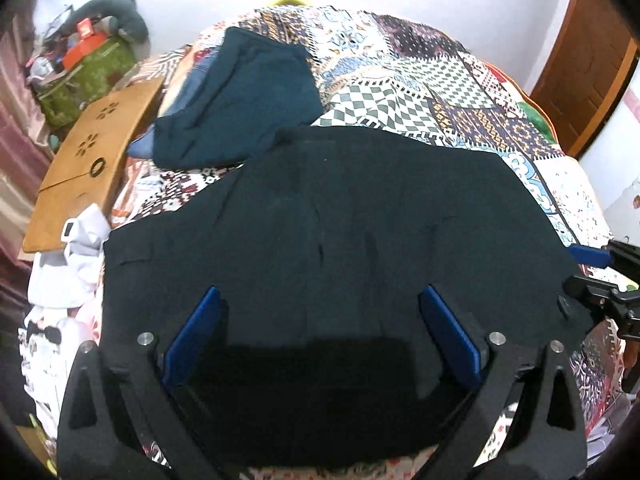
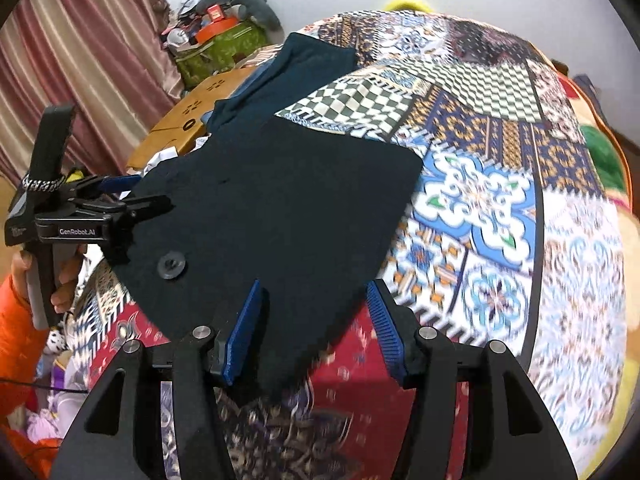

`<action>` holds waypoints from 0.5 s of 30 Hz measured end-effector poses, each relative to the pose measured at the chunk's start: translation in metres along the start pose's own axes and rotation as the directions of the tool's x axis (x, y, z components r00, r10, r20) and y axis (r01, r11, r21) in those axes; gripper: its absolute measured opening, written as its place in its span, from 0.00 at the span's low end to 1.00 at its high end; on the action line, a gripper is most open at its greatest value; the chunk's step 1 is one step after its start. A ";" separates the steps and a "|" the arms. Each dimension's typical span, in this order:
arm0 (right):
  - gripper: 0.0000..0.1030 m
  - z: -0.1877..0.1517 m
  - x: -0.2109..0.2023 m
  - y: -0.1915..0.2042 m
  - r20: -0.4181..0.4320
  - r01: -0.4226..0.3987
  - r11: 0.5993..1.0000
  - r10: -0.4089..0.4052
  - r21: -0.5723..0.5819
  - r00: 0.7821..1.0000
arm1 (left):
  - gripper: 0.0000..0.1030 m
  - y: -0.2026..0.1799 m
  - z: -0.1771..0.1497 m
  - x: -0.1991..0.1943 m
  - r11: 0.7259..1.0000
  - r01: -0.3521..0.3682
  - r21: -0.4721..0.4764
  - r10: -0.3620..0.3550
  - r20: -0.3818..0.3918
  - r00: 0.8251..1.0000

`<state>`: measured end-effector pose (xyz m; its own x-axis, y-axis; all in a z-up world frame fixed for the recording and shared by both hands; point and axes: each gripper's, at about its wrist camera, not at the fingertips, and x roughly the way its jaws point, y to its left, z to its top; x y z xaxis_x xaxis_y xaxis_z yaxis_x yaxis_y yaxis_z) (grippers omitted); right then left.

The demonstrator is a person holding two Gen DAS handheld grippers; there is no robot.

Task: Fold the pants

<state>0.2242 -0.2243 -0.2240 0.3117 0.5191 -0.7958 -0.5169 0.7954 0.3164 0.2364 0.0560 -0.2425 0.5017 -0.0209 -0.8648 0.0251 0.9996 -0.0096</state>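
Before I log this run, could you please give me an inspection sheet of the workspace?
Surface: bed with patchwork quilt, mostly bare beyond the clothes.
Job's things: black pants spread flat on the quilt; button showing near the front edge.
Clutter: folded teal garment behind the pants; white clothes at the left edge; wooden lap tray.
Grippers: left gripper open over the pants; right gripper open at their edge.
Cables: thin dark cable, lower left.
Surroundings: striped curtain, wooden door, green bag.
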 end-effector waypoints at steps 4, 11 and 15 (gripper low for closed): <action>0.50 -0.006 -0.008 -0.001 0.012 0.004 0.999 -0.004 0.040 1.000 | 0.98 0.002 -0.012 -0.015 0.999 -0.039 0.006 0.039 0.040 0.998; 0.51 0.002 -0.026 0.006 0.059 0.042 0.999 -0.044 0.035 0.997 | 0.98 0.026 -0.026 -0.041 0.996 -0.054 -0.069 0.060 0.084 0.995; 0.54 0.017 -0.038 0.022 0.117 0.059 0.998 -0.057 -0.012 0.991 | 0.98 0.054 -0.030 -0.065 0.985 -0.044 -0.168 0.068 0.139 0.988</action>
<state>0.2147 -0.2208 -0.1783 0.4318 0.5059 -0.7468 -0.5072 0.8208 0.2628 0.1794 0.1121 -0.2019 0.6176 0.0453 -0.7852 -0.1430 0.9882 -0.0554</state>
